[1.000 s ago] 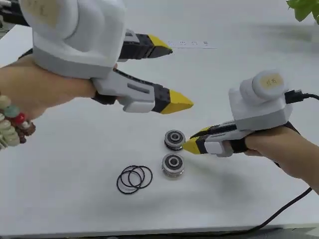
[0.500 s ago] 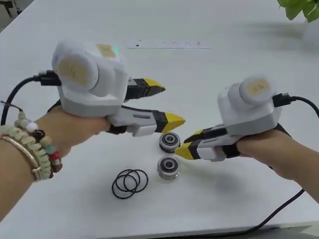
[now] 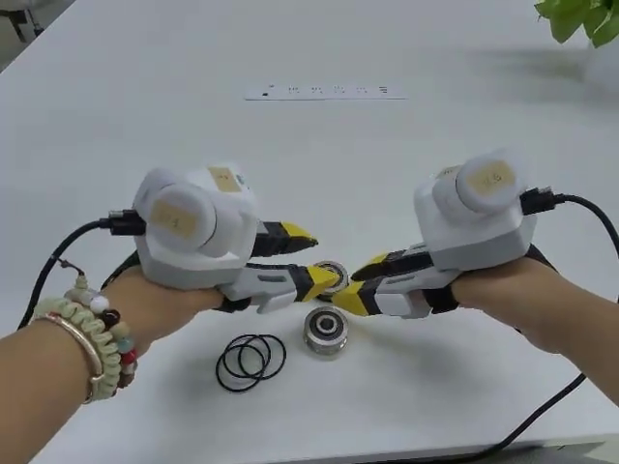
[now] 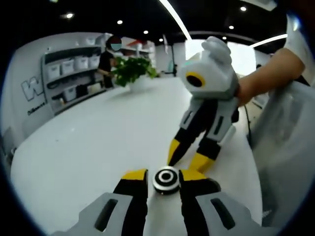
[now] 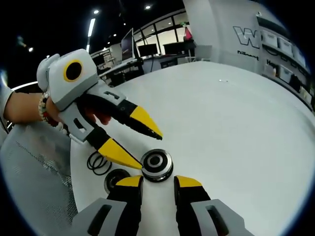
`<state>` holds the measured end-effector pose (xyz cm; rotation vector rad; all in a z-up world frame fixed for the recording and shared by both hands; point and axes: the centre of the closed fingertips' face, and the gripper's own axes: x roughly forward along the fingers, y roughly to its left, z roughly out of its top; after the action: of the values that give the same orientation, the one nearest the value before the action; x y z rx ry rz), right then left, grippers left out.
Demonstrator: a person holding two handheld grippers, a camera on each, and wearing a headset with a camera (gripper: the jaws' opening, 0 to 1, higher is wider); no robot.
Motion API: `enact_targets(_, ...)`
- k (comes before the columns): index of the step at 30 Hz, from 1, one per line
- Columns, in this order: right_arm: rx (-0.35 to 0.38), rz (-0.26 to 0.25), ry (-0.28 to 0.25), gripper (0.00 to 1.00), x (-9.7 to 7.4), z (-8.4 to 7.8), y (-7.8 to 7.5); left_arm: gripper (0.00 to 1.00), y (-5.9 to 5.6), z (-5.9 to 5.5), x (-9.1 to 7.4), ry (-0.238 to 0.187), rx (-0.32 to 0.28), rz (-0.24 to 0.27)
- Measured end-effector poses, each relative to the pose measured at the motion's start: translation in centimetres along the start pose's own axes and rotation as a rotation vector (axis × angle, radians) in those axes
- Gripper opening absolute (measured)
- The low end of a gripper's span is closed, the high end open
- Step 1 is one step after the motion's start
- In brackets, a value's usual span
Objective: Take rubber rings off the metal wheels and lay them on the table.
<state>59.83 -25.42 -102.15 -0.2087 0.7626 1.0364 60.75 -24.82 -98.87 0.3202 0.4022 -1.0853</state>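
Grippers from both hands meet tip to tip at the far wheel [image 3: 332,275], in the middle of the white table [image 3: 406,155]. The left gripper [image 3: 322,258] reaches in from the left with its jaws spread. In its own view the wheel [image 4: 166,180] lies flat between the two yellow tips, though whether a tip brushes the rim is unclear from there. The right gripper [image 3: 346,286] comes in from the right, jaws likewise parted, and the wheel [image 5: 156,165] sits just ahead of the gap between them. In the right gripper view, the left gripper's [image 5: 145,149] nearer jaw tip touches the wheel's left edge, while its other tip stands off on the far side. Both grippers are released, clamped on nothing. The near wheel [image 3: 326,330] lies flat just beside the far one, apart from both grippers. Left of it, three black rubber rings [image 3: 250,360] lie overlapping on the table. Beaded bracelets [image 3: 102,338] circle the left wrist, and a green plant [image 3: 577,17] stands at the far right.
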Motion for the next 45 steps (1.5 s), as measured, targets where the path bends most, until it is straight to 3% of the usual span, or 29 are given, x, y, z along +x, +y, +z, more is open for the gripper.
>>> enact_targets(4, -0.018, -0.003, -0.003, 0.24, 0.1, 0.1, 0.0, 0.22, 0.2, -0.2, 0.1, 0.015, -0.003, 0.025)
enact_targets(7, -0.030, -0.004, -0.004, 0.24, 0.2, 0.2, 0.1, 0.21, 0.0, -0.2, 0.2, 0.013, -0.011, 0.017)
enact_targets(11, -0.050, -0.008, -0.006, 0.24, 0.3, 0.2, 0.1, 0.21, -0.5, -1.0, 0.4, 0.047, 0.018, 0.001)
enact_targets(12, -0.054, -0.010, -0.006, 0.24, 0.3, 0.2, 0.0, 0.20, -0.4, -0.6, 0.5, 0.021, 0.010, 0.006)
enact_targets(19, -0.084, -0.016, -0.008, 0.23, 0.5, 0.2, 0.1, 0.17, -0.4, -0.9, 0.5, 0.021, -0.012, 0.012)
enact_targets(26, -0.077, -0.003, -0.014, 0.19, 0.4, 0.3, 0.2, 0.14, -0.1, -1.2, 0.5, 0.021, -0.025, 0.020)
enact_targets(28, -0.130, -0.018, 0.017, 0.15, 0.3, 0.0, -0.1, 0.14, -0.1, -1.2, 0.5, 0.022, -0.023, 0.021)
enact_targets(34, -0.145, -0.015, 0.012, 0.13, 0.4, 0.1, 0.2, 0.14, -0.1, -1.3, 0.4, 0.018, -0.041, 0.027)
enact_targets(38, -0.185, -0.044, 0.018, 0.01, 0.2, 0.1, -0.3, 0.14, -0.1, -1.3, 0.3, 0.020, -0.045, 0.024)
enact_targets(45, -0.147, -0.058, 0.040, 0.00, 0.4, 0.0, -0.4, 0.14, -0.1, -1.3, 0.3, 0.021, -0.041, 0.024)
